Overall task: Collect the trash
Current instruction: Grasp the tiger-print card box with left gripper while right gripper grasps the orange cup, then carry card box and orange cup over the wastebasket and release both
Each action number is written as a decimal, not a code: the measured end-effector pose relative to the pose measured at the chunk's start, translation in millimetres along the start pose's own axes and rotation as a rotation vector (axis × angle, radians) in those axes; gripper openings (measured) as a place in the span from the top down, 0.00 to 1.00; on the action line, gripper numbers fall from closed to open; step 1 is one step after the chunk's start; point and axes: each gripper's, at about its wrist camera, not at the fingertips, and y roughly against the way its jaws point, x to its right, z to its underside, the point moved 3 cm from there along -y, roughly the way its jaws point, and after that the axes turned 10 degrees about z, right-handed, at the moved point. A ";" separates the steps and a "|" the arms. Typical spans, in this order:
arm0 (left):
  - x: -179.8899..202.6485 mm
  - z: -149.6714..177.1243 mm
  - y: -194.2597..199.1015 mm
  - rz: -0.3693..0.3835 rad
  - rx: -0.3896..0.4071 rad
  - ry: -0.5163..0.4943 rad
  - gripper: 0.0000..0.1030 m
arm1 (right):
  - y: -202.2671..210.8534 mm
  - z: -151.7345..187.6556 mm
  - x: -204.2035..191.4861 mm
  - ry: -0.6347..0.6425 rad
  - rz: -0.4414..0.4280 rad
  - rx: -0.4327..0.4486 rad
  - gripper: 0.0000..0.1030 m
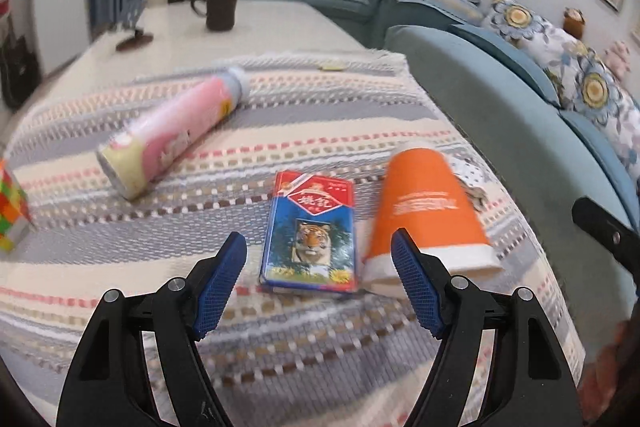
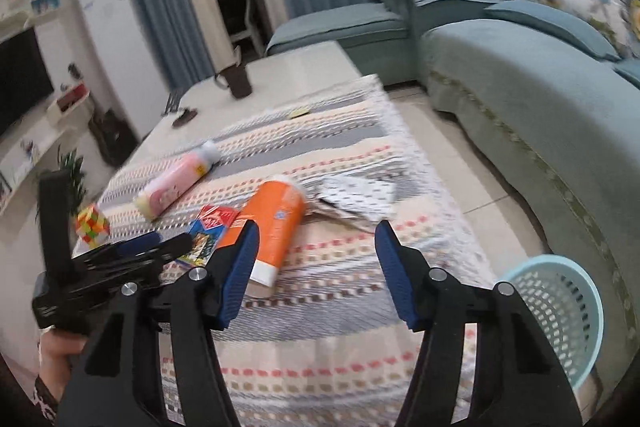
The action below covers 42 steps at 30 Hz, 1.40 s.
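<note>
A blue tiger-print cigarette box lies flat on the striped cloth; it also shows in the right wrist view. An orange paper cup lies on its side right of it, also in the right wrist view. A pink bottle lies further left, also in the right wrist view. A crumpled dotted wrapper lies beyond the cup. My left gripper is open, just above the box. My right gripper is open and empty above the cloth, right of the cup.
A light blue mesh bin stands on the floor at the table's right. A colourful cube sits on the table's left side. A dark mug stands at the far end. A teal sofa runs along the right.
</note>
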 end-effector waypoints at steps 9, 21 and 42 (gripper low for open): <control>-15.1 -6.0 -37.4 -0.017 -0.057 0.017 0.29 | -52.6 2.2 -33.5 0.066 -0.002 -0.107 0.45; -11.2 -1.9 -43.8 -0.051 -0.068 -0.037 0.40 | -93.7 -0.8 -33.0 -0.053 -0.081 -0.254 0.45; -1.2 0.9 -46.0 -0.114 -0.080 -0.088 0.44 | -79.8 5.4 -39.8 -0.055 -0.146 -0.255 0.51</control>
